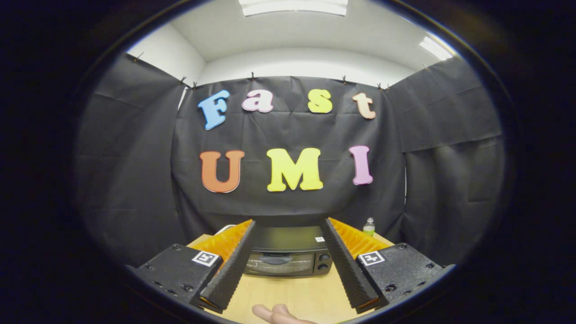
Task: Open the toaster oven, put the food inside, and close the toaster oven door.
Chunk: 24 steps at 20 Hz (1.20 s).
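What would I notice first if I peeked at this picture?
First, the black toaster oven with its door shut, sitting on the wooden table beyond the open gripper, framed between its two fingers. Then a small bottle at the table's far corner, and fingertips of a person's hand on the near table edge.

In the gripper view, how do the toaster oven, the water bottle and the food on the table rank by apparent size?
1. Toaster oven, door closed, beyond the open gripper.
2. Food, partly cut off and nearest the camera, so unsure.
3. Water bottle, farthest away.
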Each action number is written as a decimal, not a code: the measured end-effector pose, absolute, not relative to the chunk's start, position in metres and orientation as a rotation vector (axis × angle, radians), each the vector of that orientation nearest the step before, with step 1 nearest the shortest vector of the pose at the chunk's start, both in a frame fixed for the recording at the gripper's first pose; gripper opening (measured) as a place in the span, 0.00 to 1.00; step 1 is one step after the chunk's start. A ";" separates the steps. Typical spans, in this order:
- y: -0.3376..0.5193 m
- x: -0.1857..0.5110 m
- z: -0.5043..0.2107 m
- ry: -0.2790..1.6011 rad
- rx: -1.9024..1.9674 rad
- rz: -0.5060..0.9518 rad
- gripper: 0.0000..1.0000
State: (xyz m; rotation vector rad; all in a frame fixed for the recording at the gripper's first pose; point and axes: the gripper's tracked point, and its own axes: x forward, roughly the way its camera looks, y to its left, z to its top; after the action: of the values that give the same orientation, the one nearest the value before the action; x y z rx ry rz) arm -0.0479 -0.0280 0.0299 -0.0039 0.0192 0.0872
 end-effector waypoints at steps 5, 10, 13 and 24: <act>-0.017 -0.046 0.027 0.027 -0.018 0.103 0.97; -0.011 -0.048 0.022 0.035 -0.036 0.117 0.97; -0.011 -0.048 0.021 0.028 -0.041 0.123 0.97; -0.015 -0.051 0.001 0.040 -0.032 0.134 0.97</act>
State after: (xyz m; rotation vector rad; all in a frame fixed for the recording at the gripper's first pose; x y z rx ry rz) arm -0.0509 -0.0147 0.0012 -0.0316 0.0396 0.1341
